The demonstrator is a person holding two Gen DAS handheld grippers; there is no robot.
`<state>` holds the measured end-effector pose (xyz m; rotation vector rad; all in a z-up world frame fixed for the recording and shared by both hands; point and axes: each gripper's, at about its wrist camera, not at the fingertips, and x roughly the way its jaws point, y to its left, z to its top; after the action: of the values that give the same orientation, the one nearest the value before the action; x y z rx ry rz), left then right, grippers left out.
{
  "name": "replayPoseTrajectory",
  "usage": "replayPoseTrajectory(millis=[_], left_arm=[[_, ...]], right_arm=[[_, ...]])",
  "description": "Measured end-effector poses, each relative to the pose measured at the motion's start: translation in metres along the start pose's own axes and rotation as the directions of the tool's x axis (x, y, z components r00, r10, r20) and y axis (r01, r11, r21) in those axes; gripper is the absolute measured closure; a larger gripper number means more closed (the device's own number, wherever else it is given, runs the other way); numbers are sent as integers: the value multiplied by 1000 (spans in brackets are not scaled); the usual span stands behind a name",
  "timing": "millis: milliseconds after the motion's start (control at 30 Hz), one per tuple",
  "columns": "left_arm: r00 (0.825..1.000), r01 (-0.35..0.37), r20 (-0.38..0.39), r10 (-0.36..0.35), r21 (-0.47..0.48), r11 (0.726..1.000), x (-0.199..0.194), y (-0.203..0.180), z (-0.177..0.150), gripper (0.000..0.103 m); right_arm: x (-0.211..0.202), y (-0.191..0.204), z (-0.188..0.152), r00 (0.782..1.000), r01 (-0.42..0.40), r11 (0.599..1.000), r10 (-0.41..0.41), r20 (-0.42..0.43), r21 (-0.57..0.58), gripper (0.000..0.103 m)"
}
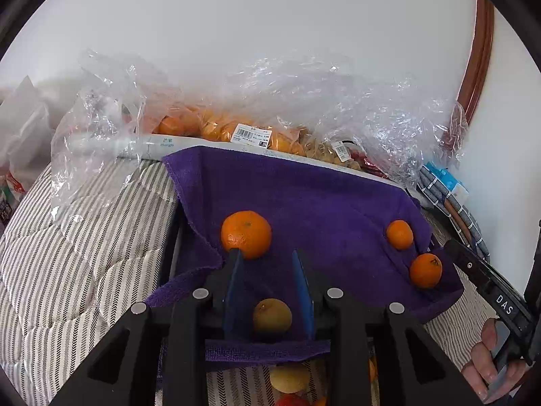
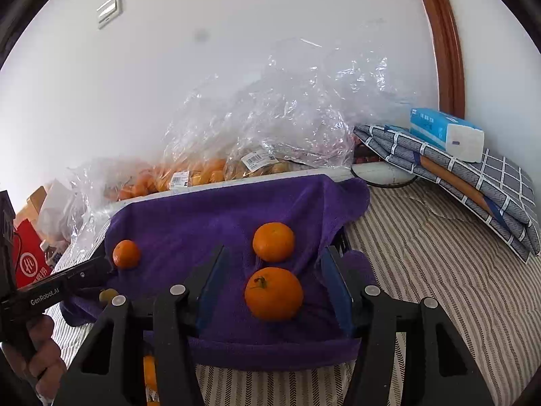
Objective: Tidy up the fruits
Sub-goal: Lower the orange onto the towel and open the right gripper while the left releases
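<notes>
Purple towel [image 1: 304, 199] carries three oranges [image 2: 273, 293], the left gripper [image 1: 268, 257] standing unclenched with a yellowish fruit [image 1: 272, 314] loose between its fingers, the right gripper [image 2: 274, 260] spread wide around the nearest orange, not touching.

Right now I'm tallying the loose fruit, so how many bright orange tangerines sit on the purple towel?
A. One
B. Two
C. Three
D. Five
C: three tangerines lie on the purple towel, one at its left edge, one near the middle and one closest to the camera; the duller yellowish fruit is not one of them.
</notes>
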<state>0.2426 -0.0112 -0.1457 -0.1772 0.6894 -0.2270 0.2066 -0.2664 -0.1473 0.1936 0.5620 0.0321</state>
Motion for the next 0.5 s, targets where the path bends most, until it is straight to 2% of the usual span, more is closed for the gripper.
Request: replayPoseTrajectory(millis=[233,300,500], left_arm=[[1000,-14,12,15,-30,999,-2,6,-2,74],[1000,-14,14,15,-42,999,-6,6,-4,74],[998,-39,48,42,-46,998,-34,12,-22,74]], right_arm=[[-27,13,1,1000,-19,1000,19,8,12,46],[-36,19,-6,999,-44,999,44,-19,4,46],[-68,36,-37,998,-29,997,25,-57,-69,46]])
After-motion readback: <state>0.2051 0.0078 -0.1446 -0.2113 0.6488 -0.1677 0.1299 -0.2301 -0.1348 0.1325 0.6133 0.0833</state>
